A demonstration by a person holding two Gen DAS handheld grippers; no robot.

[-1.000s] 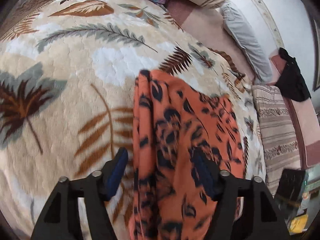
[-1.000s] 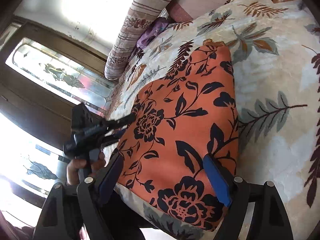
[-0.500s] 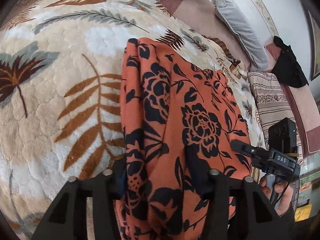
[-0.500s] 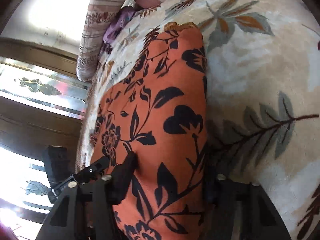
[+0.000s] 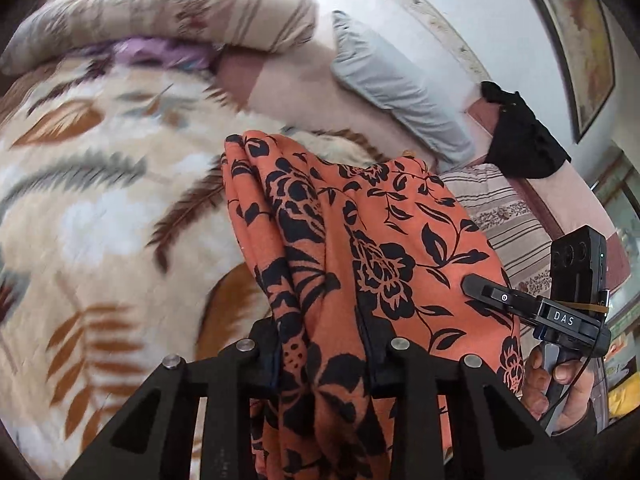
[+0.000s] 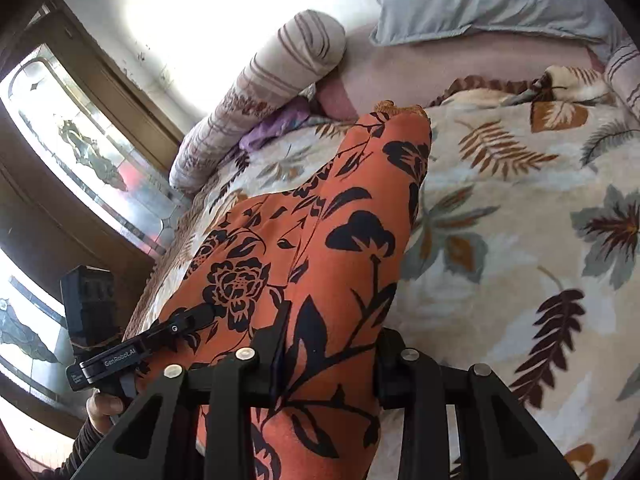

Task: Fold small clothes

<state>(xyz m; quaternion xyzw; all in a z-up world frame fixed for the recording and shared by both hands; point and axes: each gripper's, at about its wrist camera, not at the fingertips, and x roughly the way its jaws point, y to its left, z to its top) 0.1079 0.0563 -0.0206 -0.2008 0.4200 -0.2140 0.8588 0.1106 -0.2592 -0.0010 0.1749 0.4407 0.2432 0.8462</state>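
Since half a second ago both grippers have risen, lifting the near end of the orange cloth (image 5: 392,240) off the leaf-patterned blanket (image 5: 100,220), so that the striped bolster (image 5: 180,12) and the grey pillow (image 5: 392,88) at the head of the bed now show in both views. On the left, the left gripper (image 5: 324,344) has its fingers closed narrowly on a bunched, doubled edge of the cloth, which runs up between them and hangs down below. From there the fabric spreads to the right as a flatter panel, printed with black roses, leaves and stems, reaching the right gripper (image 5: 476,286), seen from the side with its tip against the cloth. In the right wrist view the right gripper (image 6: 328,352) pinches another stretch of the same edge, the cloth filling the gap between its fingers. The far end of the cloth narrows to a point and rests on the blanket near a purple garment (image 6: 276,128) beside the bolster.
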